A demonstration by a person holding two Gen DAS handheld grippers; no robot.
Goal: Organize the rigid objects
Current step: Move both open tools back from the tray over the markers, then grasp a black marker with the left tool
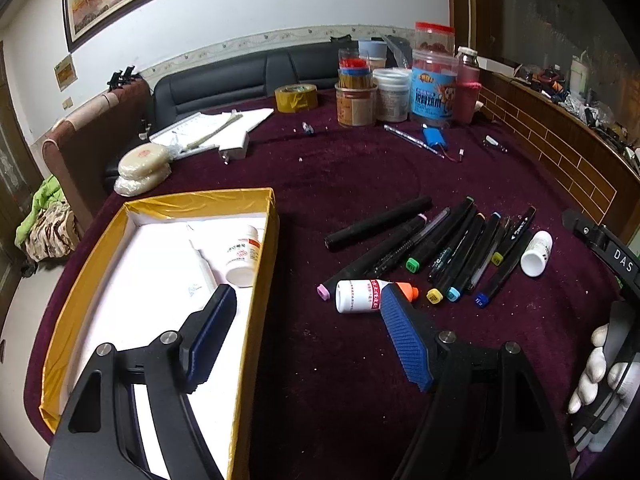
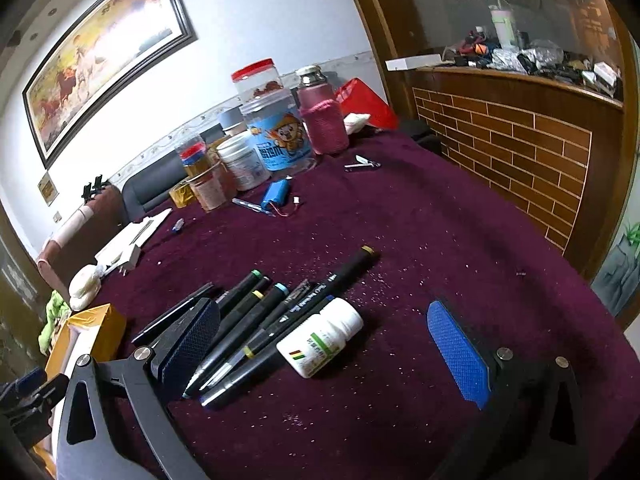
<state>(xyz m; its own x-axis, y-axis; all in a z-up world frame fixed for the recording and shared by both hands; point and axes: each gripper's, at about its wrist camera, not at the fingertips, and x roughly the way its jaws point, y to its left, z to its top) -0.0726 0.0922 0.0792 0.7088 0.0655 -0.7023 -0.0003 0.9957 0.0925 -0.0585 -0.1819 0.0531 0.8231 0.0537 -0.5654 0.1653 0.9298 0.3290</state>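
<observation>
While both hand-held grippers gape, markers crowd bottle, possibly touching

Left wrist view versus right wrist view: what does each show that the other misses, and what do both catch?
Only the left wrist view shows the inside of the gold box, with a white pill bottle lying in it, and the red-labelled bottle on the cloth.

Only the right wrist view shows the red bag behind the jars.

Both show the marker pile, the small white bottle beside it, and the blue jar.
</observation>
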